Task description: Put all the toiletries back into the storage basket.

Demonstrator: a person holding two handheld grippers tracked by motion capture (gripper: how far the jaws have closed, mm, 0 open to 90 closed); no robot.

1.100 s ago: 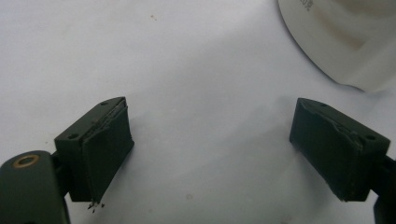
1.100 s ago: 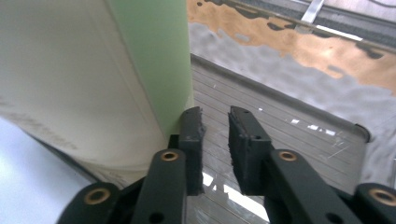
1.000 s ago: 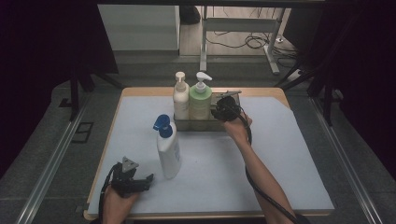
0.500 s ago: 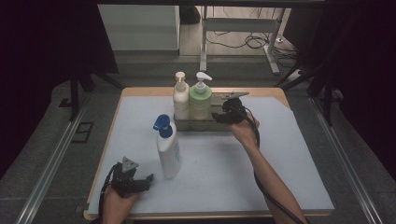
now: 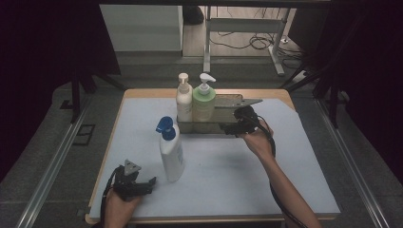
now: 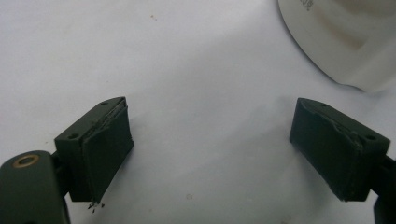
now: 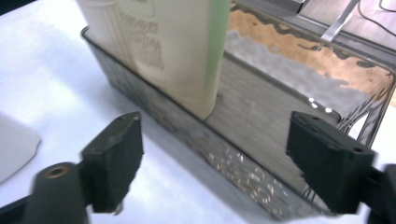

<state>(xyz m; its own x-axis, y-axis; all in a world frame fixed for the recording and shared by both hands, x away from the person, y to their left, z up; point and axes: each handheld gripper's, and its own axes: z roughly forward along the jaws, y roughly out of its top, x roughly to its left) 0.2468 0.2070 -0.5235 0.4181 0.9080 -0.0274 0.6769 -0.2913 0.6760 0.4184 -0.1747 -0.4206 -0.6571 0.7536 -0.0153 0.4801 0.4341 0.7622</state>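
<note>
Label print [image 7: 140,42] on bottle [image 7: 177,51], unreadable

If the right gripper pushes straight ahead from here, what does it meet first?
Probably the near wall of the metal tray, right in front of the open right gripper. Just beyond it stands the green pump bottle; depth is unclear.

The right gripper [image 5: 234,127] is held out far over the table on a long, stretched arm, and its two black jaws have just been opening, so now they stand wide apart with nothing pinched between them. The left gripper [image 5: 142,183] sits low at the near edge, close to the person, in the left hand [image 5: 119,205]. Its jaws are wide apart too, and they hold nothing
</note>
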